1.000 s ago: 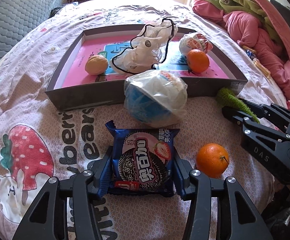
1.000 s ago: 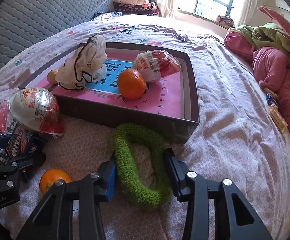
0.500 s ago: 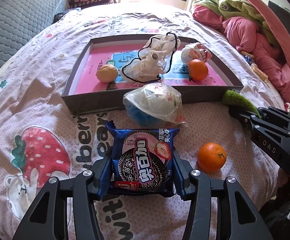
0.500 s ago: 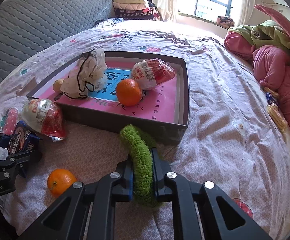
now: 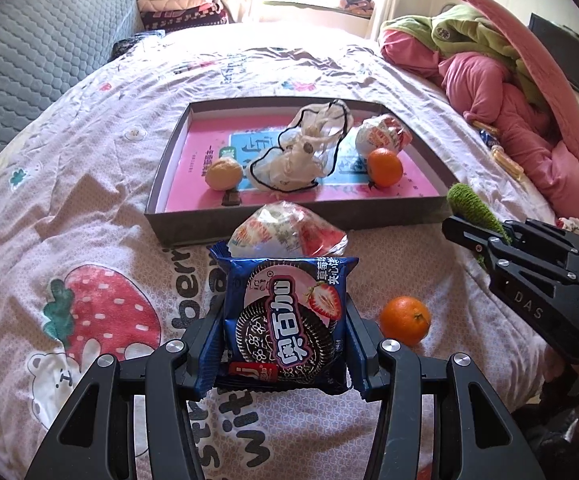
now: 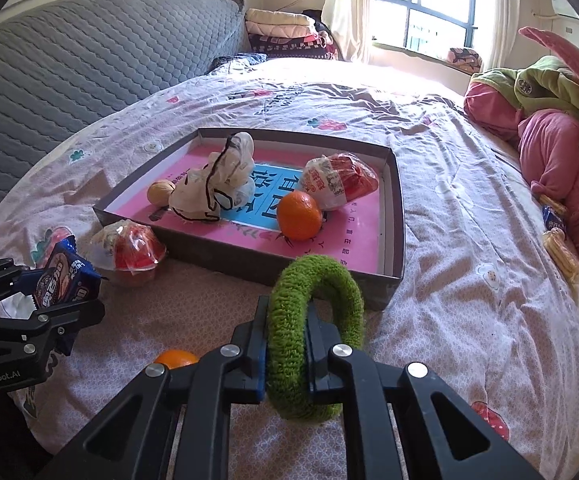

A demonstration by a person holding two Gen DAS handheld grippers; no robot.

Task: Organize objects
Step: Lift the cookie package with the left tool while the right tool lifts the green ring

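My left gripper (image 5: 285,332) is shut on a blue cookie packet (image 5: 285,316) and holds it lifted above the bed; the same packet (image 6: 63,276) shows at the left of the right wrist view. My right gripper (image 6: 287,344) is shut on a fuzzy green ring (image 6: 313,332), pinching one side of it, raised off the quilt. Ahead lies a grey shallow box (image 5: 301,222) with a pink floor, holding an orange (image 5: 384,168), a wrapped snack (image 5: 381,136), a white bag with black cord (image 5: 305,156) and a small bun (image 5: 223,174).
A loose orange (image 5: 404,320) and a wrapped round snack (image 5: 289,232) lie on the quilt in front of the box. Pink and green bedding (image 6: 561,152) is piled at the right. A grey quilted headboard (image 6: 69,64) runs along the left.
My right gripper closed on the green ring and lifted it upright. Both grippers rose, so the box and the bed look farther off; the cookie packet stayed gripped in the left.
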